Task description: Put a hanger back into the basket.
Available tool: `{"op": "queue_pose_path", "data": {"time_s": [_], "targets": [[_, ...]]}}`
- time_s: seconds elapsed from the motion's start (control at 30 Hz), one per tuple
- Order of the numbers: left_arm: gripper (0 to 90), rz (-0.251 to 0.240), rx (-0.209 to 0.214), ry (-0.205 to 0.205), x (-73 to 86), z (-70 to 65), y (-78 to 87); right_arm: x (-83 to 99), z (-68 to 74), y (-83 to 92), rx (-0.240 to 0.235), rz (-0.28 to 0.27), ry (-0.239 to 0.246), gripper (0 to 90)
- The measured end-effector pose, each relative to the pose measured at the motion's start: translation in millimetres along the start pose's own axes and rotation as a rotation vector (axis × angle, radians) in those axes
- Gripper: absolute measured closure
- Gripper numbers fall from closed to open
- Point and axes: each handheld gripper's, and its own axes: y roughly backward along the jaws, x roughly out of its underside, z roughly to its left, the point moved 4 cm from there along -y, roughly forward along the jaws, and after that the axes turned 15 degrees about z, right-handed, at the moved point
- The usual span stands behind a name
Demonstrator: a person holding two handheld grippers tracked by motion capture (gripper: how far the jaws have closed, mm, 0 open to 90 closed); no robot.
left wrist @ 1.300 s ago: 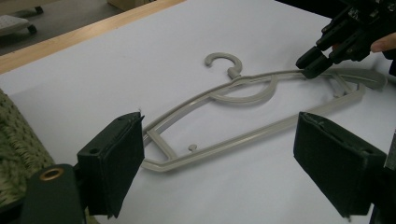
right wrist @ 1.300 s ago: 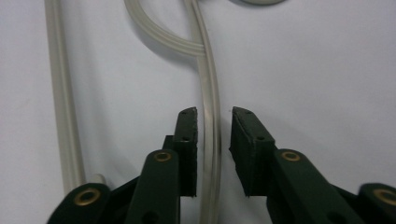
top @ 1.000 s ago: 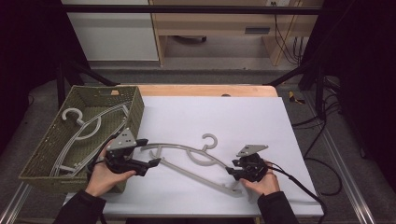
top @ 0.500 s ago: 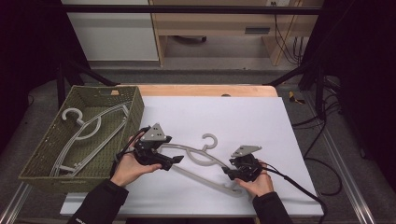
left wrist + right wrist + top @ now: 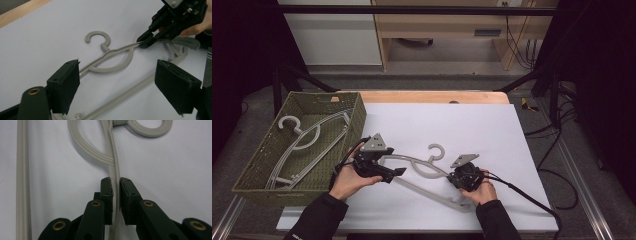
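Your right claw (image 5: 115, 185) is pinching the thin upper arm of the grey hanger (image 5: 428, 172), its jaws having just been closing onto the strip that now sits between the pads. In the right gripper view the two black pads are standing on either side of that arm, just below where the curved inner brace is joining it, and the hook is curling off toward the top right. In the left gripper view you are seeing the same right claw (image 5: 146, 41) biting the arm a little way out from the neck of the hanger (image 5: 113, 58).

Your left claw (image 5: 117, 87) is standing wide open over the other half of the hanger, one pad on each side of it and the straight bottom bar running between them; neither pad seems to be touching the plastic, though the low angle is making that hard to judge. From above, your left claw (image 5: 398, 171) is pointing toward the hanger's left shoulder.

That hanger is lying flat on the white desk (image 5: 472, 125), near your edge and between your two hands. To your left, the green woven basket (image 5: 262, 165) is holding another hanger (image 5: 307, 137) of the same grey, lying slantwise inside it.
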Motion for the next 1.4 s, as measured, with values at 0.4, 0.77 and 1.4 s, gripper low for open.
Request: {"op": "queue_pose_path", "data": {"time_s": [0.4,0.77,1.4], "targets": [[23.6,0.038,0.018,-0.025,0.2,-2.4,-6.0,9.2,1.6,4.3,-0.112,-0.001,0.135,81.8],[32.0,0.136,0.051,-0.049,-9.8,-4.6,-38.7,12.9,2.4,28.5,-0.097,-0.099,0.085,62.9],[43.2,0.298,0.084,-0.049,-8.1,10.6,-119.2,29.7,0.4,66.4,-0.045,-0.226,-0.026,35.2]]}}
